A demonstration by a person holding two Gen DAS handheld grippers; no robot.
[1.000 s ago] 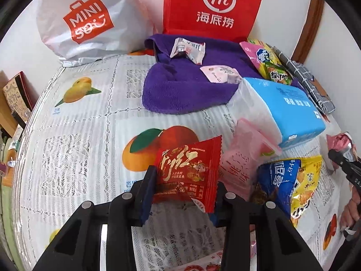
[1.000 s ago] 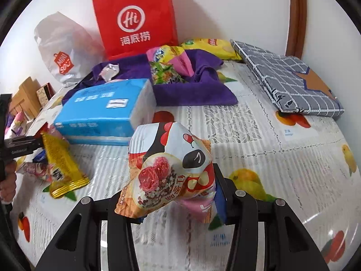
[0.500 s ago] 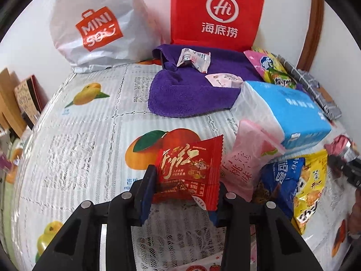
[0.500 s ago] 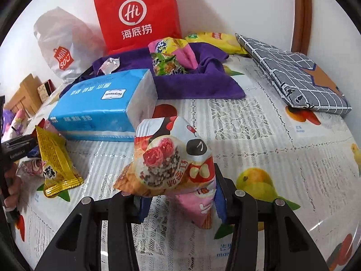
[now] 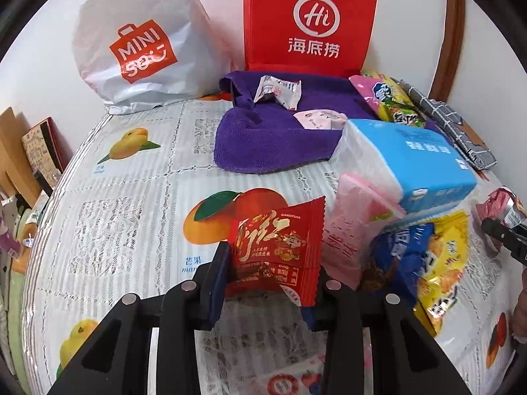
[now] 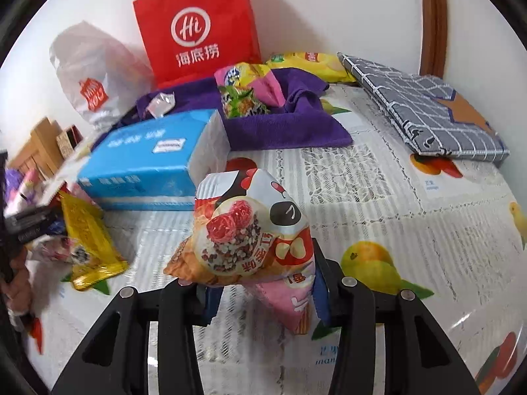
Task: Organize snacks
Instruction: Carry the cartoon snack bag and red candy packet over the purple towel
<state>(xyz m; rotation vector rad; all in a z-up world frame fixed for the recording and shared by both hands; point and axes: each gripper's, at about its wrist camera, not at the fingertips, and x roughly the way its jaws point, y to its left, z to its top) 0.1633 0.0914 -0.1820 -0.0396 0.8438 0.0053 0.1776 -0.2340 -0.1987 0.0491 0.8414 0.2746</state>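
The left gripper (image 5: 270, 283) has its fingers (image 5: 215, 283) clamped on the red sachet (image 5: 280, 247), pinching a touch tighter; it stands upright, long axis vertical, lifted off the counter (image 5: 131, 204); the purple towel (image 5: 273, 138), where other snacks lie, sits at twelve o'clock, nearer this hand, I judge. The right gripper (image 6: 263, 293) likewise squeezes the puffy cartoon-print snack bag (image 6: 250, 230), tilted; its towel lies at twelve too.

White plastic bag (image 5: 138, 46) reads "MINISO"; red paper bag (image 5: 309, 23) "Hi" w/ 海底捞 (white print).
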